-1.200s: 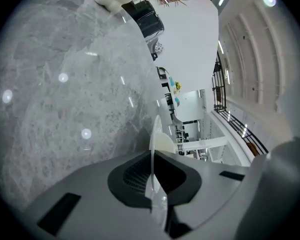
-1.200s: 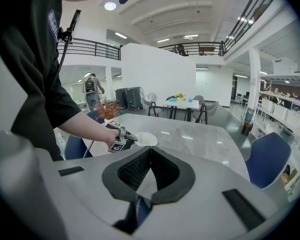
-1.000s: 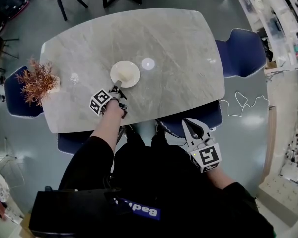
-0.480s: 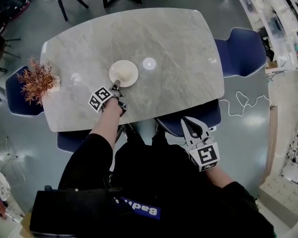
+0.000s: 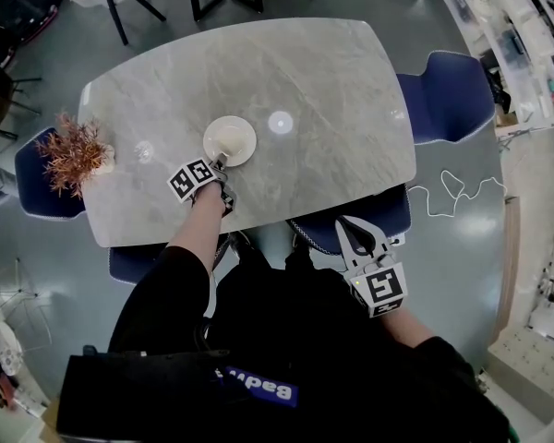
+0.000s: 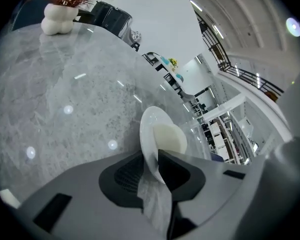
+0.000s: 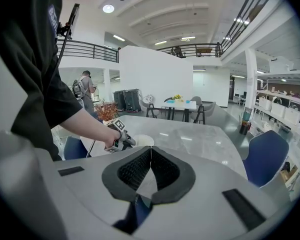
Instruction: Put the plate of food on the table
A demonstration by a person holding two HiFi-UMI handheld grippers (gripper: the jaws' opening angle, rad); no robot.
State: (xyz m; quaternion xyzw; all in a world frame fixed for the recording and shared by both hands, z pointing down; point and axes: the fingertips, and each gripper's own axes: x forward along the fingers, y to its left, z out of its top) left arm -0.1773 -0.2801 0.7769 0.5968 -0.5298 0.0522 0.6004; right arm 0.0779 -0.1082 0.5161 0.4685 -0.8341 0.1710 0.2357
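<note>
A white plate (image 5: 229, 141) with pale food (image 6: 171, 138) on it lies on the grey marble table (image 5: 332, 90), left of its middle. My left gripper (image 5: 220, 162) is at the plate's near rim. In the left gripper view the rim (image 6: 149, 134) runs between the jaws of that gripper (image 6: 152, 166), which are opening, and a gap shows beside it. My right gripper (image 5: 351, 225) hangs shut and empty off the table's near edge, over a blue chair seat. The right gripper view looks past its closed pads (image 7: 140, 166) at the plate (image 7: 142, 140) and the left gripper (image 7: 129, 141).
A reddish dried plant (image 5: 72, 150) in a white vase (image 6: 59, 20) stands at the table's left end. Blue chairs (image 5: 448, 95) sit at the right, the left and the near side. A white cable (image 5: 452, 192) lies on the floor at the right.
The plate and the left gripper have shifted only slightly on the table. The right gripper has stayed where it was.
</note>
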